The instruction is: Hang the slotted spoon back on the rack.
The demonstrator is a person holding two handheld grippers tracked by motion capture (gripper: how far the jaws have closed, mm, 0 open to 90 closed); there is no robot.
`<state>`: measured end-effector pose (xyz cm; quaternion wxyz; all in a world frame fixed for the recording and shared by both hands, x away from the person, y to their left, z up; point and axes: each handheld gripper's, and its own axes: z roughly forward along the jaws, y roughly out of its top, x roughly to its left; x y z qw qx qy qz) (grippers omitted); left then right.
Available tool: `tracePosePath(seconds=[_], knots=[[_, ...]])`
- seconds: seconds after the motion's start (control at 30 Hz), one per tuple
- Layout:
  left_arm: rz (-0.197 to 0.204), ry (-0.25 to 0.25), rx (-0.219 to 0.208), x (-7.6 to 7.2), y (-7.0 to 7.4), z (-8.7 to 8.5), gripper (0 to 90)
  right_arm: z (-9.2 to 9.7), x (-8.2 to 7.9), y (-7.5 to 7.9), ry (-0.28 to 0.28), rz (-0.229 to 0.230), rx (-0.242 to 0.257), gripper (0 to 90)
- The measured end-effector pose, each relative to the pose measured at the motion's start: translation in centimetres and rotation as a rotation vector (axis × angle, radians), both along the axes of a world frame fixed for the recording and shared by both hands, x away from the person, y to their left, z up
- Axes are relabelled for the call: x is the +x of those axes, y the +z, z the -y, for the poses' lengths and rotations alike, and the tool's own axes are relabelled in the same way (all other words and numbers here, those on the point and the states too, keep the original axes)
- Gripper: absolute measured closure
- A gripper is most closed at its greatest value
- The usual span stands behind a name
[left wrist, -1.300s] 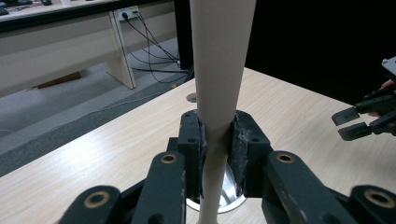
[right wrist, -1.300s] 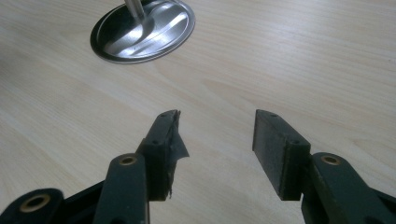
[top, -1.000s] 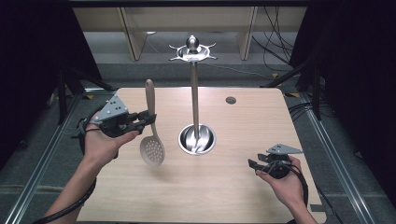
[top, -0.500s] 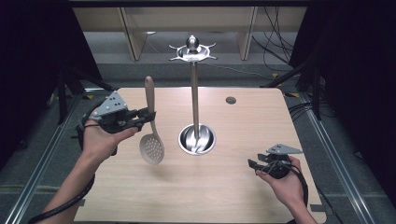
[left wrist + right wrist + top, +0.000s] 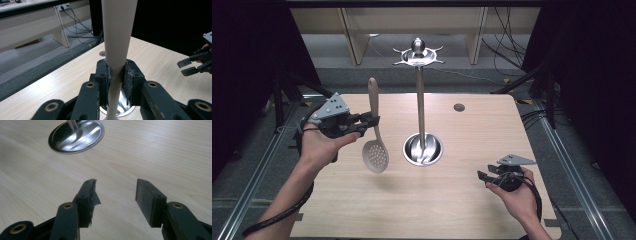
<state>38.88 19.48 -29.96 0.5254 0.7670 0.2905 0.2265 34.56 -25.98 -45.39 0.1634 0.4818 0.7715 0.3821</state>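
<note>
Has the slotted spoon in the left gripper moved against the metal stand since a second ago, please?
Yes, slightly. In the high view the slotted spoon has tilted its handle towards the metal stand; the left gripper keeps it clamped.

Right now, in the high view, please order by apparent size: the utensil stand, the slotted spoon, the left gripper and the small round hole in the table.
1. utensil stand, tallest.
2. slotted spoon, held off the table and so nearer the camera.
3. left gripper.
4. small round hole, clearly smallest.

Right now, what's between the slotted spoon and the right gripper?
Bare tabletop for most of it in the high view, between slotted spoon and right gripper. The stand's round base sits just beyond that line.
</note>
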Motion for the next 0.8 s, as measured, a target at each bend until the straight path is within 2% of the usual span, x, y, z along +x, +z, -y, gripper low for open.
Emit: tracePosePath(seconds=[0.1,0.13,0.2,0.23,0.47,0.53,0.6,0.8], knots=[[-0.003,-0.003,-0.005,0.2,0.0,0.0,74.5,0.0,0.0,0.0,0.0,0.001,-0.001,50.9],[-0.004,-0.002,0.001,0.2,0.1,-0.1,74.5,-0.1,0.1,-0.1,0.004,0.008,0.02,50.9],[-0.007,-0.006,-0.001,0.3,0.1,-0.1,74.5,0.0,0.0,0.0,-0.001,0.002,0.007,50.8],[-0.009,-0.007,-0.004,0.3,0.1,-0.1,74.5,0.1,0.2,-0.1,0.016,0.018,-0.007,50.8],[-0.018,-0.021,-0.013,0.7,0.0,-0.1,74.5,0.1,0.2,-0.1,0.011,0.02,-0.004,50.6],[-0.021,-0.02,-0.002,0.8,0.1,-0.2,74.5,0.1,0.2,-0.1,0.017,0.014,0.006,50.6],[-0.022,-0.028,0.003,1.0,0.1,-0.2,74.5,0.1,0.2,-0.1,0.016,0.02,-0.008,50.6],[-0.031,-0.045,0.006,1.4,0.1,-0.2,74.5,0.1,0.2,-0.1,0.014,0.02,-0.007,50.6]])
